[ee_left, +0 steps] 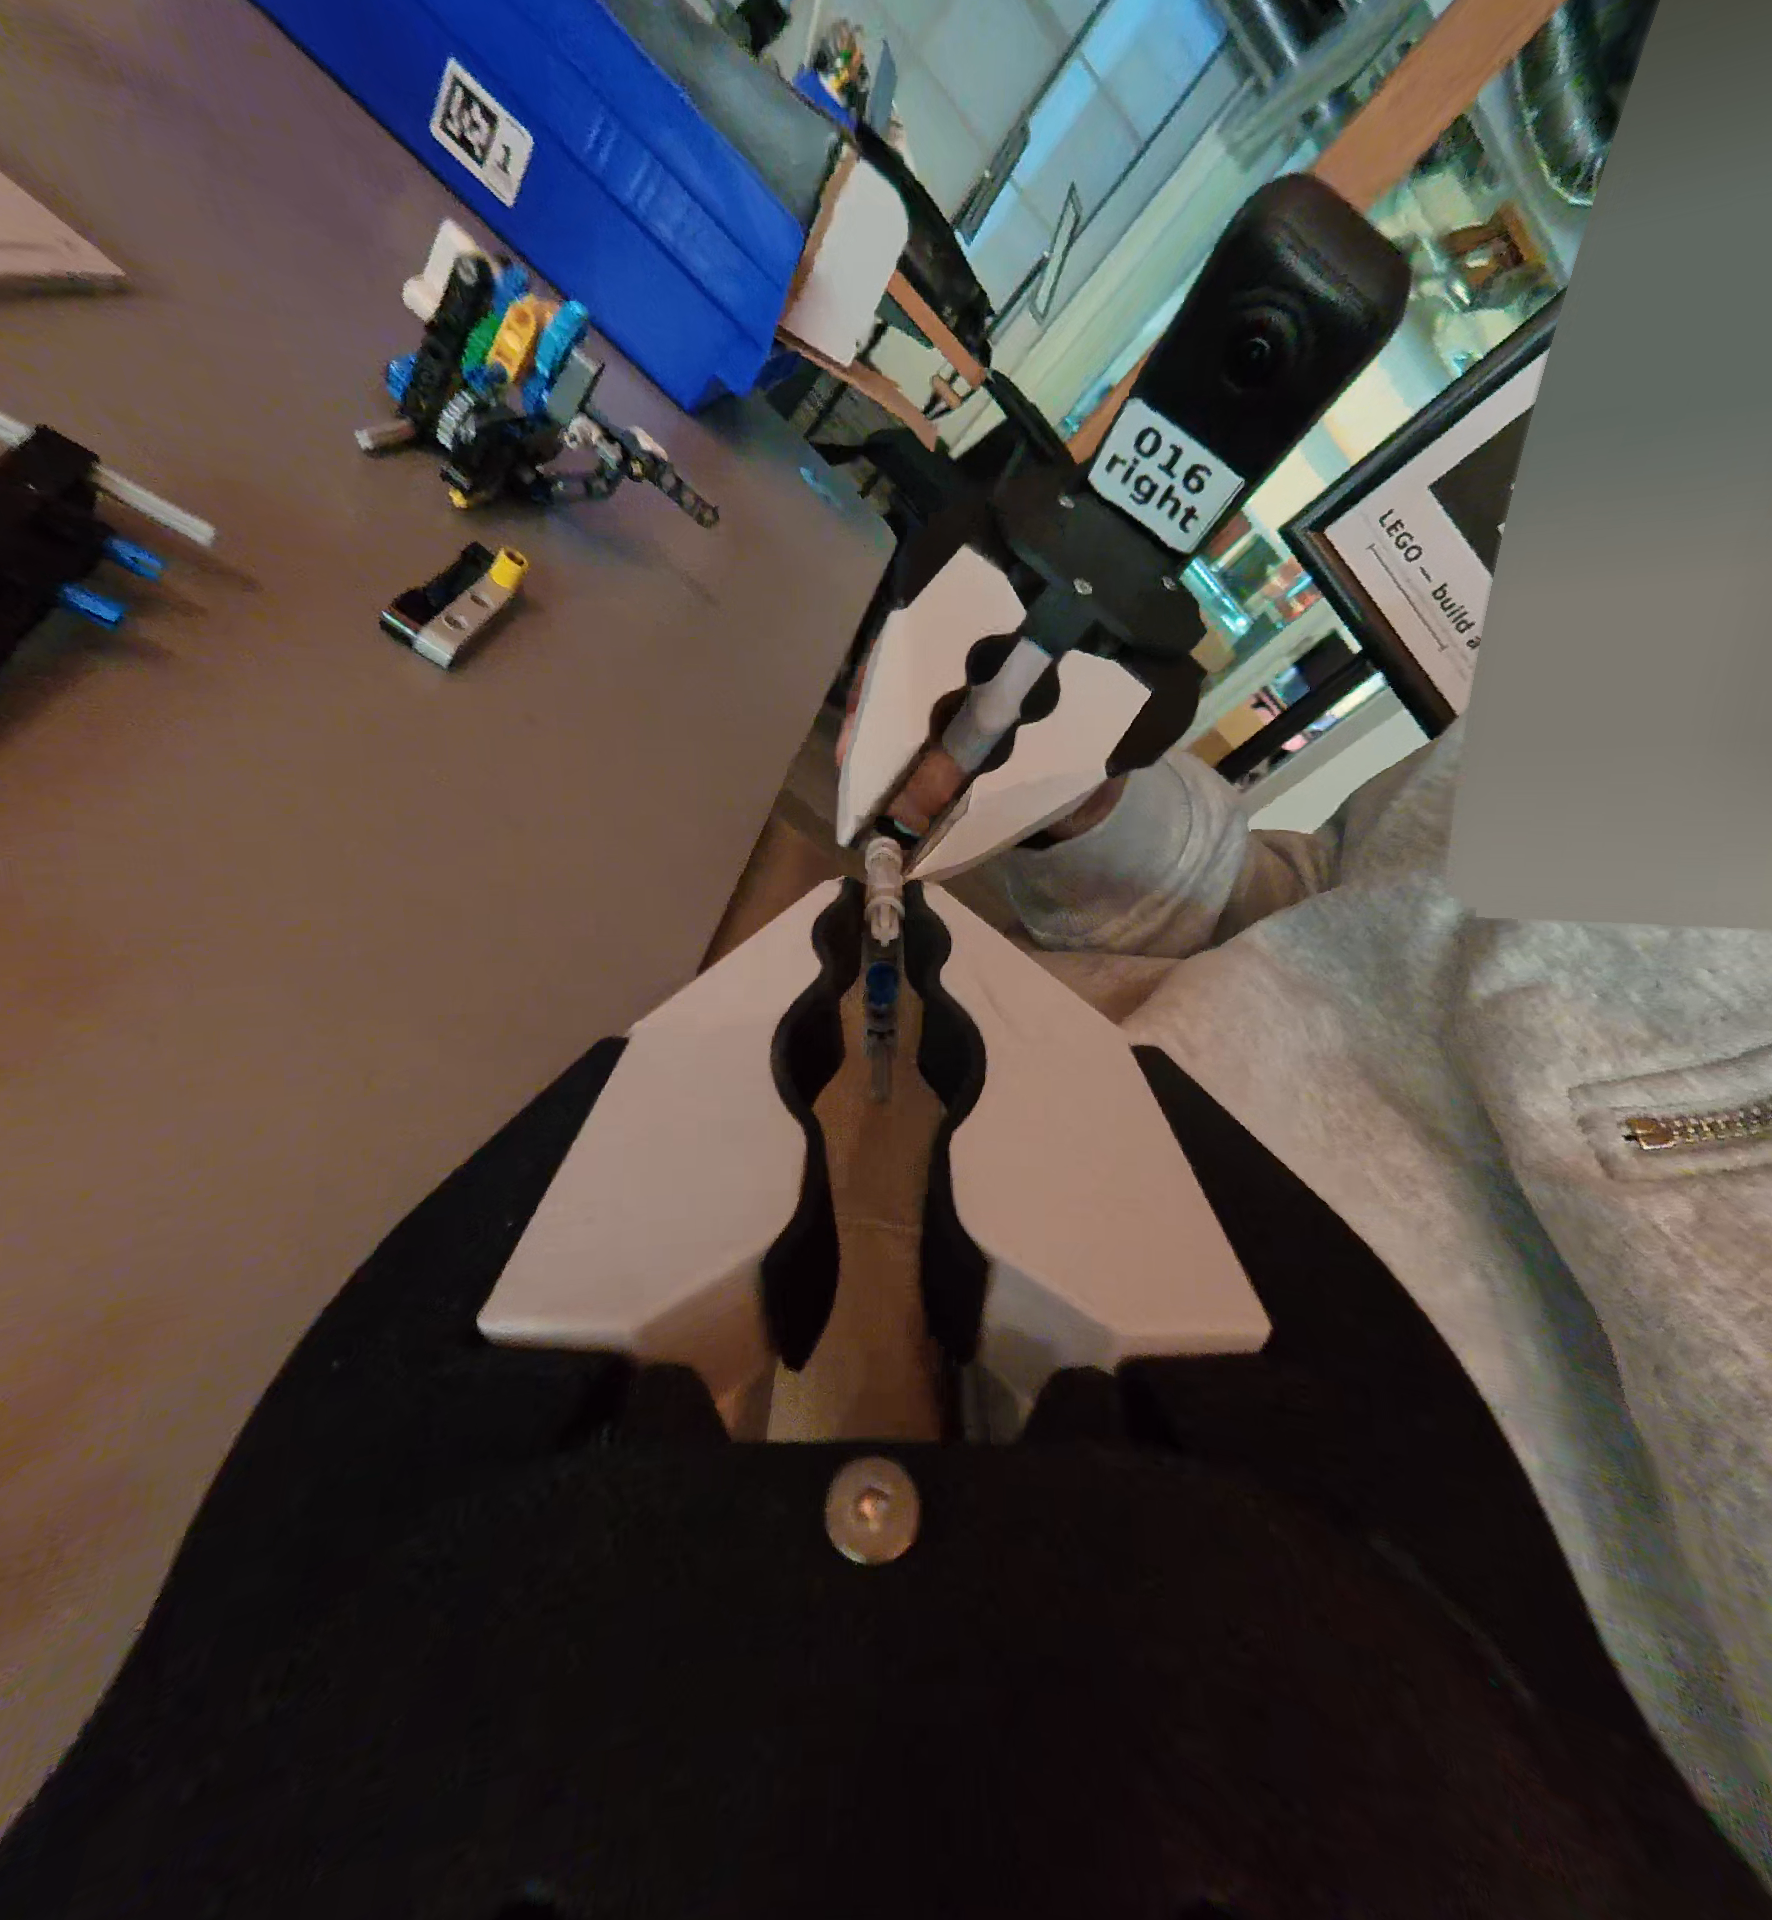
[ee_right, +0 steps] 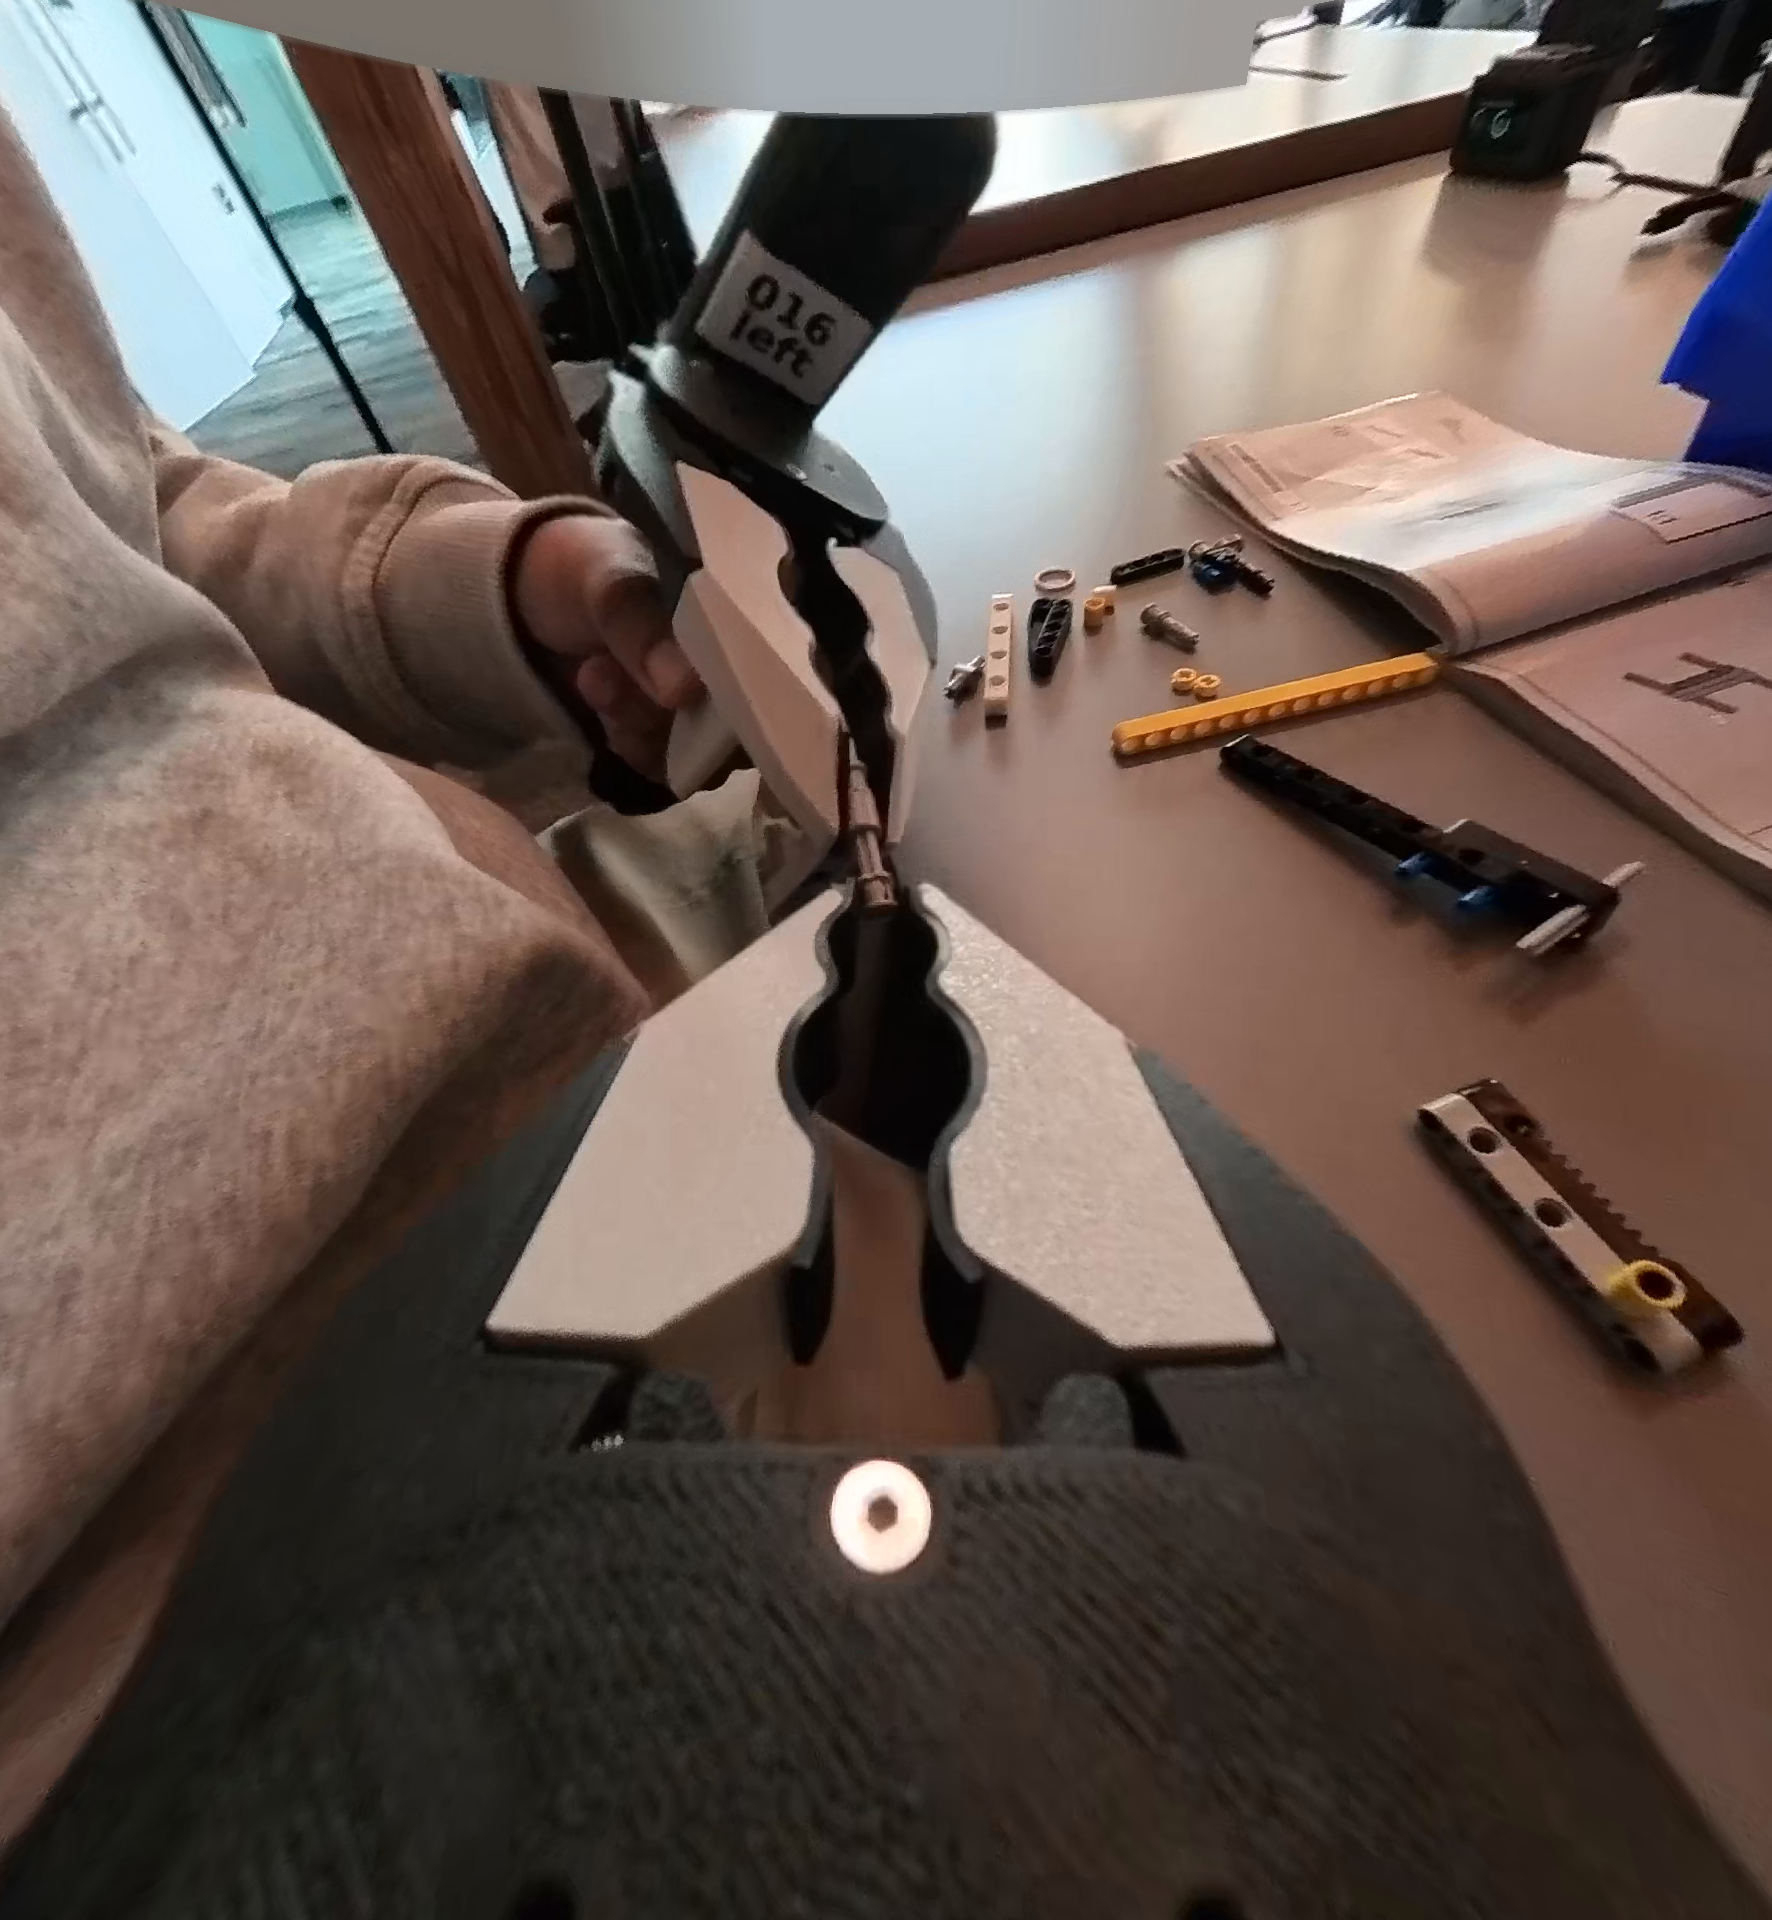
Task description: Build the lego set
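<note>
My left gripper (ee_left: 882,902) is shut on a thin black piece with a blue pin (ee_left: 880,992), held in the air off the table's edge. A light grey pin (ee_left: 883,878) sticks out of that piece's far end. My right gripper (ee_right: 877,906) faces the left one tip to tip and is shut on that grey pin (ee_right: 869,847). The right gripper also shows in the left wrist view (ee_left: 897,831), and the left gripper in the right wrist view (ee_right: 864,795). Where the pin meets the piece is hidden between the fingers.
On the table are a partly built model (ee_left: 508,395), a blue bin (ee_left: 591,166), a small black-white-yellow assembly (ee_right: 1578,1236), a black beam with blue pins (ee_right: 1422,831), a long yellow beam (ee_right: 1277,707), several small loose parts (ee_right: 1100,623) and open instruction booklets (ee_right: 1484,509). The person's sweater is close beside the grippers. The grippers are tip to tip, or close to it.
</note>
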